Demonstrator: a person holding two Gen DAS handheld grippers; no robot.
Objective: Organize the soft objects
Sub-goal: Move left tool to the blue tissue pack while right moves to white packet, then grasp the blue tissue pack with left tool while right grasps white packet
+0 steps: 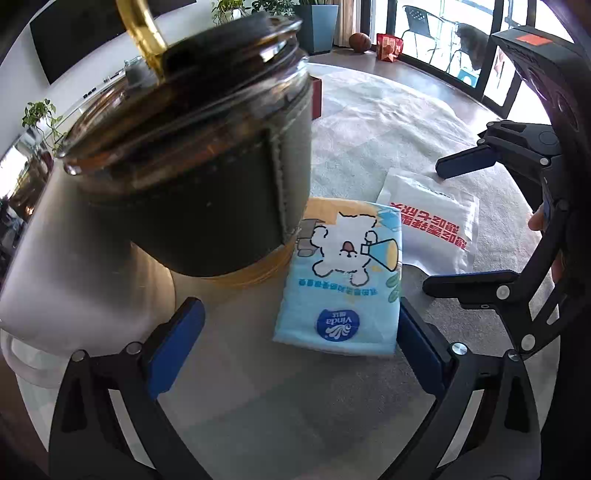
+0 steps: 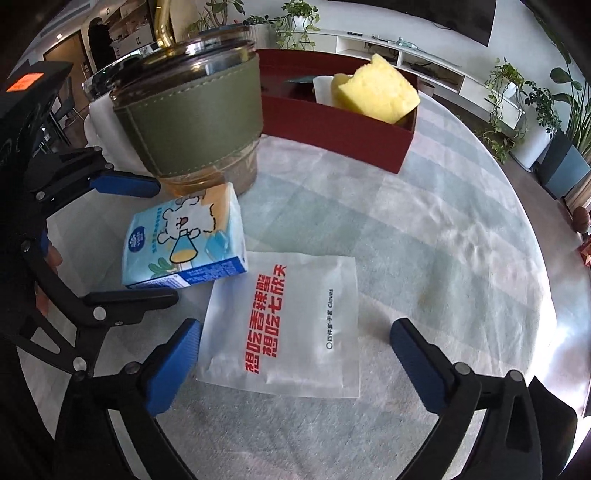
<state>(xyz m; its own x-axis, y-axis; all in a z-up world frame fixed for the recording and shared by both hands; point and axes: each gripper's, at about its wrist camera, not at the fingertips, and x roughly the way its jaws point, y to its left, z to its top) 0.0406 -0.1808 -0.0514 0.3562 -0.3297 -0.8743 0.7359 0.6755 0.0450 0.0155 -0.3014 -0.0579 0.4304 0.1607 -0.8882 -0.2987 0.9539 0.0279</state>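
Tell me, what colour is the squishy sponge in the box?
Yellow; the sponge shows best in the right wrist view.

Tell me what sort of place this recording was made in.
Probably a home living room or lounge. A long white low cabinet runs along the wall with a dark flat screen above it, leafy potted plants stand about, and tall glass doors open onto black outdoor chairs.

You have a light blue tissue pack (image 2: 184,240) with a cartoon bear lying flat on the table, touching the base of the cup. Just beside it lies a flat white glove packet (image 2: 284,325) with red print. A yellow sponge (image 2: 373,92) sits in the red box.
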